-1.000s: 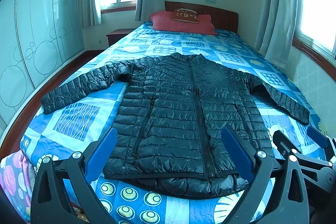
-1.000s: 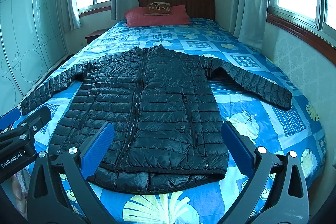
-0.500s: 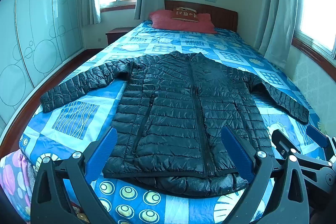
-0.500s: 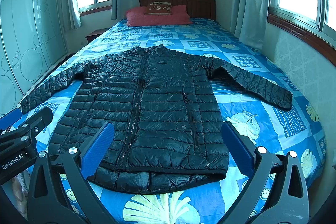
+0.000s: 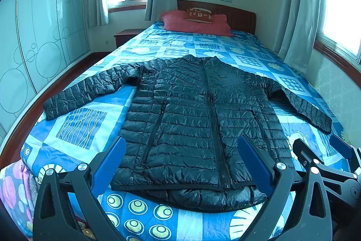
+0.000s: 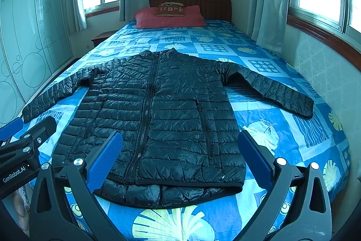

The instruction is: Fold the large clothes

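Now hovering at the near left: left tongs (image 5: 180,164), spread wide, gripping nothing, above the hem of the black puffer jacket (image 5: 203,123). Lying flat and zipped, front up, across the middle of the bed (image 5: 85,125), collar pointing far toward the red pillow (image 5: 196,23), sleeves stretching out to both sides. Hanging at the near right: right tongs (image 6: 179,159), likewise wide apart and empty, over the hem.

My left gripper (image 5: 183,164): black arms, silver screws, ribbed blue pads (image 5: 108,165). My right gripper (image 6: 179,157) matches; white "GenRobot.AI" lettering beside it.
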The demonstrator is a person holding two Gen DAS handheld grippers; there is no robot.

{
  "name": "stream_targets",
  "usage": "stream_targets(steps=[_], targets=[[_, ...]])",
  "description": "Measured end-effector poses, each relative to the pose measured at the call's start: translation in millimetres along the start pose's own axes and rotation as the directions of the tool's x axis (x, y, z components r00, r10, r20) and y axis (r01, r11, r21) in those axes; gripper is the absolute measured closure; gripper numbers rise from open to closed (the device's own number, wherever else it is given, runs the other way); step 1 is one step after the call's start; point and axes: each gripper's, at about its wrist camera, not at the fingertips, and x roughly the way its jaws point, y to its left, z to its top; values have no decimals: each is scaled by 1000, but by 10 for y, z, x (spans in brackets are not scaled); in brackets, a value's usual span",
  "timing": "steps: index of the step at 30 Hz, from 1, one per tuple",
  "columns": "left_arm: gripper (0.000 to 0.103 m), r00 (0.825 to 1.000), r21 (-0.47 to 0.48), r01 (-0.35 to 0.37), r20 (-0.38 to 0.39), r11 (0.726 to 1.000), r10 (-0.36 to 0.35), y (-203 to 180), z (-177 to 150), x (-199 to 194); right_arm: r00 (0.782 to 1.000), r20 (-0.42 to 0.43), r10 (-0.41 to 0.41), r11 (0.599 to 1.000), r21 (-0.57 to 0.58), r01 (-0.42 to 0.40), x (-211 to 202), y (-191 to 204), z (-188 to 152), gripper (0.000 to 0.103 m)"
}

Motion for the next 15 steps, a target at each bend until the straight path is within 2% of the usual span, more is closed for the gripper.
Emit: stream_targets(steps=[15], targets=[[5, 1000, -1, 0, -1, 1000, 0, 0, -2, -2, 1000, -2, -1, 1000, -3, 1, 1, 3, -2, 2]])
